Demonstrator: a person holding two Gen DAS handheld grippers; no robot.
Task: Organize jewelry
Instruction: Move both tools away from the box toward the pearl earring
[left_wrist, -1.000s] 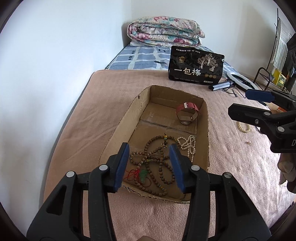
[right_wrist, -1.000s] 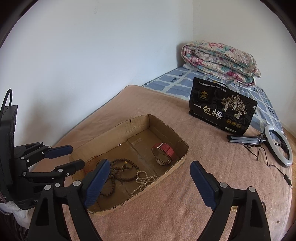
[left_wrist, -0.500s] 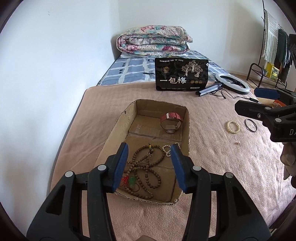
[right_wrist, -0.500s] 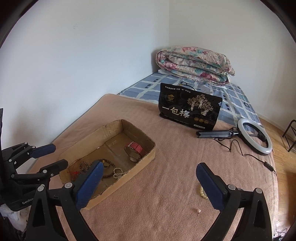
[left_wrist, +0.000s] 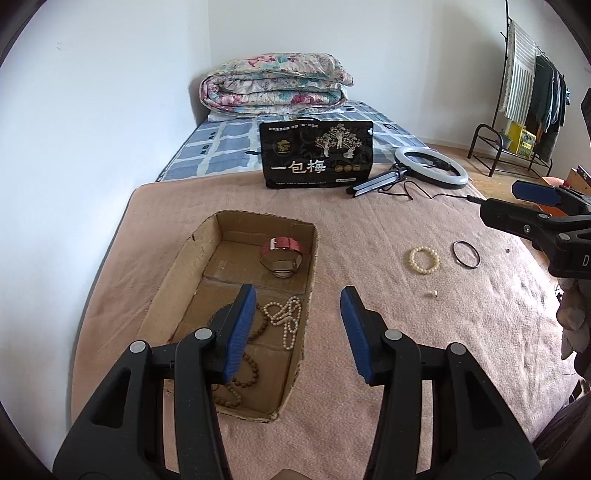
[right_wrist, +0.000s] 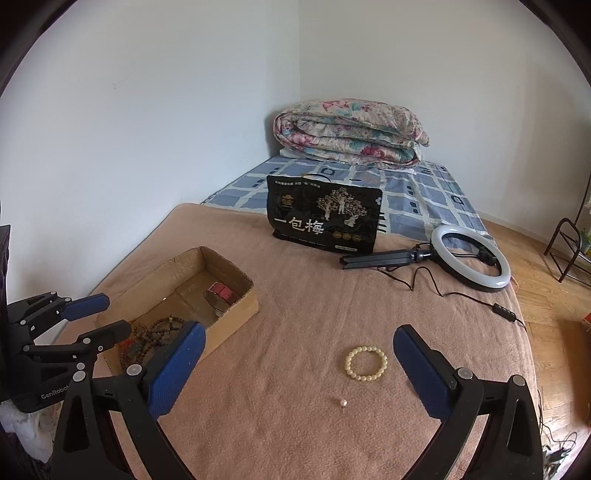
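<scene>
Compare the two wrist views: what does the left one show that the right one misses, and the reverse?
Only the left wrist view shows the thin black ring on the blanket, the white bead necklace in the cardboard box, and the clothes rack. Only the right wrist view shows the light's inline cable switch. Both show the cream bead bracelet, red-strap watch, brown beads, black bag and ring light.
</scene>
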